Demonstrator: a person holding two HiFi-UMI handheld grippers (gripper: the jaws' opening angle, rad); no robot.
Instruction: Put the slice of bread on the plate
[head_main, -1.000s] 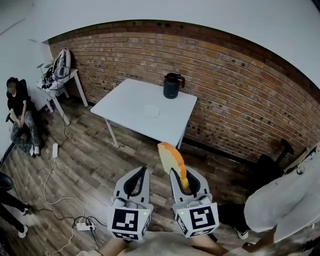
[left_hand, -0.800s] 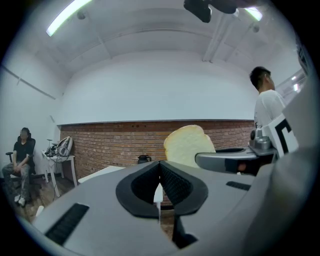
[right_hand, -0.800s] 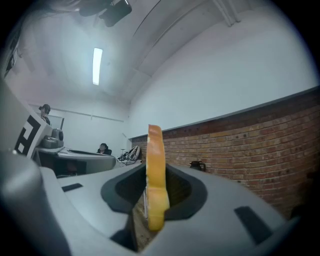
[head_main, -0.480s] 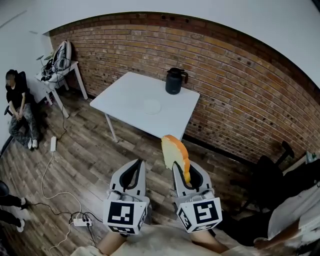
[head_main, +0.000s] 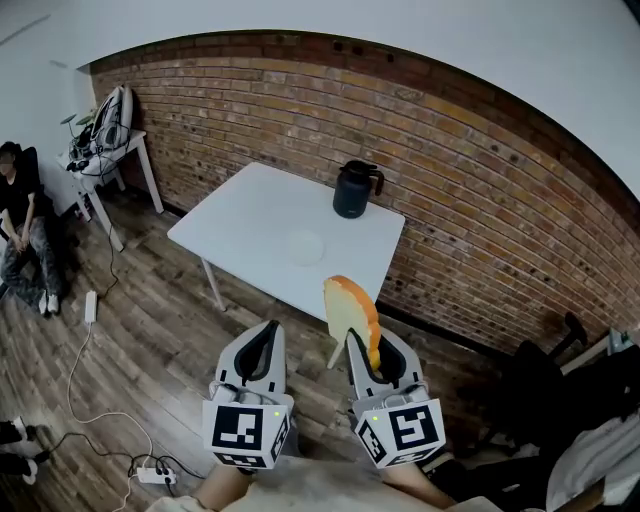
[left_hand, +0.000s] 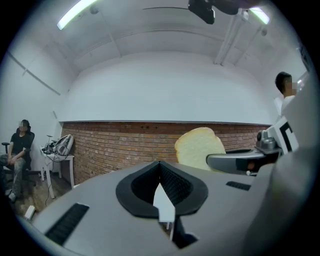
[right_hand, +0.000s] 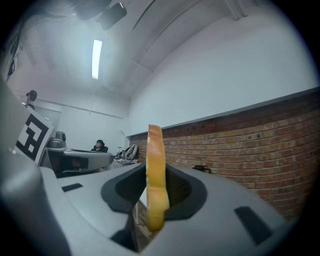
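A slice of bread with a golden crust stands upright on edge, and my right gripper is shut on its lower part. The right gripper view shows the slice edge-on between the jaws. It also shows in the left gripper view as a pale slice. My left gripper hangs beside the right one, shut, with nothing in it. Both are over the wooden floor, short of the white table. A small white plate lies near the table's middle.
A black kettle stands at the table's far edge by the brick wall. A seated person and a small side table with a backpack are at the left. Cables and a power strip lie on the floor. A dark chair is at the right.
Both grippers have moved forward toward the table with the bread still held. The table now looks nearer, and the person in white at the right has left the view.
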